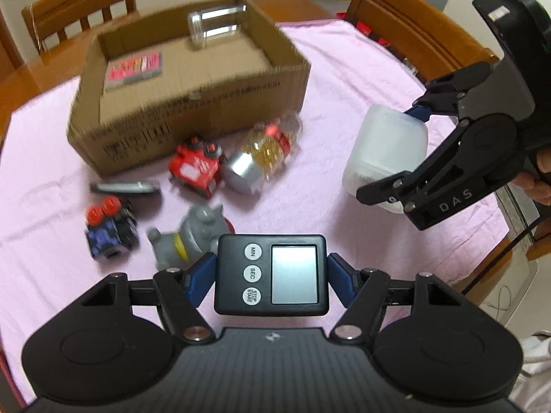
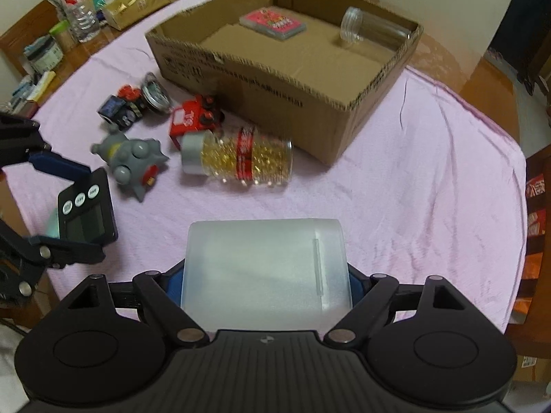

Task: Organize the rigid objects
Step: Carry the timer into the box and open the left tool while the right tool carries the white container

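I read the job as loading the loose items into the cardboard box (image 2: 261, 103), which sits toward the far side of the bench (image 2: 430, 179) on its pink cloth. By my count it is well under half done.

Inside the box I see only two things: a clear empty jar (image 2: 373, 29) lying on its side in one far corner, and a flat pink packet (image 2: 273, 23) near the far wall.

Two more items are off the cloth and in my grip. My right gripper (image 2: 265, 275) has its jaws clamped on a frosted plastic container (image 2: 265, 268), near the front edge of the bench. My left gripper (image 1: 270, 273) has its jaws clamped on the sides of a black kitchen timer (image 1: 270, 273), also at the front edge. Neither is over the box yet.

Left on the cloth, just in front of the box's near wall:
- a jar of golden beads (image 2: 241, 158) on its side
- a grey toy figure (image 2: 132, 158)
- a red toy truck (image 2: 193, 120)
- a dark blue toy car (image 2: 118, 108)
- a small round tin (image 2: 156, 94), seen edge-on

So I judge two stowed, two in transit, five waiting.
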Tool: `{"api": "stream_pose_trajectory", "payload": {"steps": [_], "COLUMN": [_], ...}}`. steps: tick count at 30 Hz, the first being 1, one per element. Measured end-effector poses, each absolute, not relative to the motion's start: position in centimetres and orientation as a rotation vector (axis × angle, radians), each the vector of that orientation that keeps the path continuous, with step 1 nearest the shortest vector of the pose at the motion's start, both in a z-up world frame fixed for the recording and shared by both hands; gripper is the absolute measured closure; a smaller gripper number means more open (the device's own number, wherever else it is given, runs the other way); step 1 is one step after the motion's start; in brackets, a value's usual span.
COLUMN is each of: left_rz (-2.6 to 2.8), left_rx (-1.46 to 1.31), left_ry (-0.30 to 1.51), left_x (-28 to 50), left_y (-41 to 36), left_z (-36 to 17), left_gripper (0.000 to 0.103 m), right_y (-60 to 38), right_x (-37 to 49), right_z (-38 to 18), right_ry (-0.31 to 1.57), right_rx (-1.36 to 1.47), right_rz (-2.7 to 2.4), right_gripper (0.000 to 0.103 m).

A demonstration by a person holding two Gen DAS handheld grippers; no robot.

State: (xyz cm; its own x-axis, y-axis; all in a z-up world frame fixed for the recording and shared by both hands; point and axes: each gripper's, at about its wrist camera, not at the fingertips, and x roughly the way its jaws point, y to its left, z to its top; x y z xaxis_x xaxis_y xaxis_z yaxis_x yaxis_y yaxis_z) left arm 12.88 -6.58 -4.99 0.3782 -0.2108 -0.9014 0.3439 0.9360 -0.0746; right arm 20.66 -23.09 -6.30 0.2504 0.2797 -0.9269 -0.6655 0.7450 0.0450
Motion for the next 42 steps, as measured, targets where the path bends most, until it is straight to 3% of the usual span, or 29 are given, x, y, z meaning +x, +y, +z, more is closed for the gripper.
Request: {"api": "stream_pose_trajectory", "payload": {"steps": [13, 28, 31, 37, 42], "left_rz": [-0.296, -0.214, -0.204, -0.211, -0.207], "left_rx": [0.202, 0.171, 0.141, 0.118, 0.105], "left_ry": [0.939, 0.907, 0.889, 0.874, 0.849], "left_x": [19.8, 28.4, 29.0, 28.5, 26.4], "left_y": [-4.6, -0.5, 0.3, 2.1, 3.8], "left_z": [0.5, -2.1, -2.5, -2.8, -2.3], "left_gripper": [0.034, 0.034, 0.016, 0.015, 0.007], "right_y": [-21.7, -18.4, -17.5, -16.4, -15.2], "right_x": [22.7, 25.4, 25.6, 25.9, 26.8], "right_z": [0.3, 2.0, 2.0, 1.8, 1.7], "right_ry": [1.006, 0.957, 0.961, 0.978, 0.981], "right_rx": [-0.348, -0.315, -0.313, -0.316, -0.317], "right_rz": [0.676, 0.597, 0.574, 0.535, 0.51], "right_gripper": [0.017, 0.017, 0.017, 0.017, 0.017]}}
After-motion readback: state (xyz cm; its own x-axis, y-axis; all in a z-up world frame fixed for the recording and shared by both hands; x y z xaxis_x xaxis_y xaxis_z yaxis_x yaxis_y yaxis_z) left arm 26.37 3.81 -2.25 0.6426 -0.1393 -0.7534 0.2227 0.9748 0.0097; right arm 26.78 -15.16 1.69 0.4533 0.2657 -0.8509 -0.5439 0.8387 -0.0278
